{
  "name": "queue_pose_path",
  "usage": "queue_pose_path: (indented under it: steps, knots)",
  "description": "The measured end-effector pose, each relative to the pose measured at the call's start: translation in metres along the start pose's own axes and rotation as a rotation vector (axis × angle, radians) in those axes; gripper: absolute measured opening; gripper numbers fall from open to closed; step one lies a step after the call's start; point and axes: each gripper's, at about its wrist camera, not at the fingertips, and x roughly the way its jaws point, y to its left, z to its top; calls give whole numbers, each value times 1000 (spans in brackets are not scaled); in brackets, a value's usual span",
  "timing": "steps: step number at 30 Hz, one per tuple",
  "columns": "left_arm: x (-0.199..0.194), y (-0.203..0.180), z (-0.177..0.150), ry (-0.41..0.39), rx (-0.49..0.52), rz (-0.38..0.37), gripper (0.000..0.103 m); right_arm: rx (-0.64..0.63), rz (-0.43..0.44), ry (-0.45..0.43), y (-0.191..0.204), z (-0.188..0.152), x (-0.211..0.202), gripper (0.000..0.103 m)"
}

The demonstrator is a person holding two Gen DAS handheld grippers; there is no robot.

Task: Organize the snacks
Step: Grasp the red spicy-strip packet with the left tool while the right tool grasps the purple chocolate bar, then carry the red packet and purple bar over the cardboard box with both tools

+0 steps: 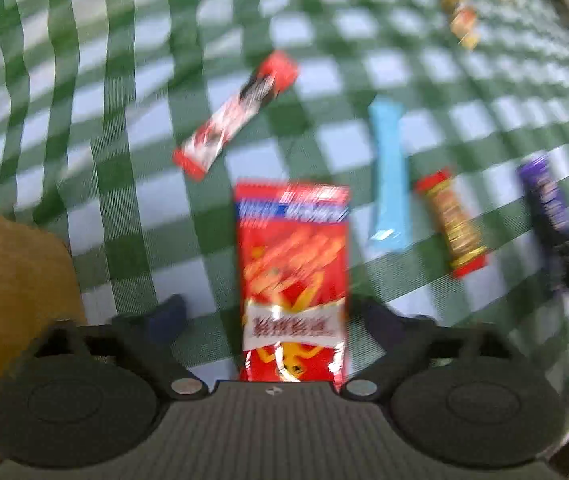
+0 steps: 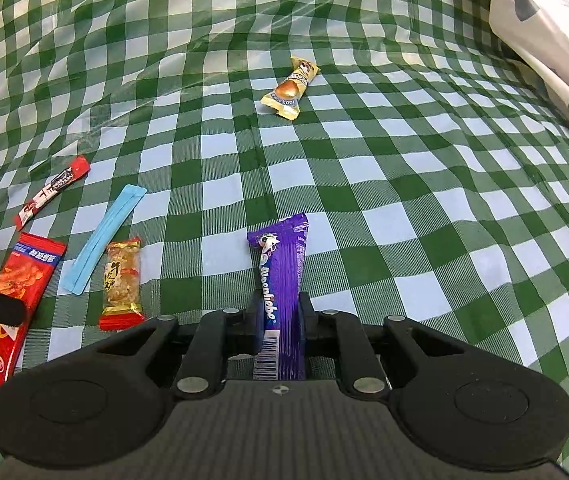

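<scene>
Green-and-white checked tablecloth (image 2: 404, 184), glossy, creased.

1. Purple foil stick pack (image 2: 282, 280): pinched lengthwise in the right gripper (image 2: 280, 320), jaws pressed onto it.
2. Flat red crinkled snack bag (image 1: 292, 276): lying between the spread jaws of the left gripper (image 1: 272, 316), pads clear of it.
3. Slim blue sachet (image 2: 102, 236), clear-windowed nougat bar (image 2: 122, 280), red-and-white stick (image 2: 52, 190): beside the bag.
4. Yellow wrapped candy (image 2: 290, 88): well apart.
</scene>
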Motion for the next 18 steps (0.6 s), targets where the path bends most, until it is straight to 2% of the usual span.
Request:
queue_pose_path:
  steps: [1, 2, 6, 9, 16, 18]
  knots:
    - [-3, 2, 0, -13, -18, 1, 79, -2, -1, -3, 0, 0, 0, 17]
    - [-9, 3, 0, -29, -31, -2, 51, -3, -2, -5, 0, 0, 0, 17]
    - [-29, 10, -2, -37, -69, -13, 48, 2, -4, -4, 0, 1, -5, 17]
    - [-53, 8, -14, -77, -51, -12, 47, 13, 1, -6, 0, 0, -18, 16]
    - [-147, 13, -74, -194, -47, -130, 47, 65, 64, -111, 8, -13, -101, 16]
    - [-172, 18, -96, -224, -54, -140, 47, 63, 86, -149, 11, -22, -127, 14]
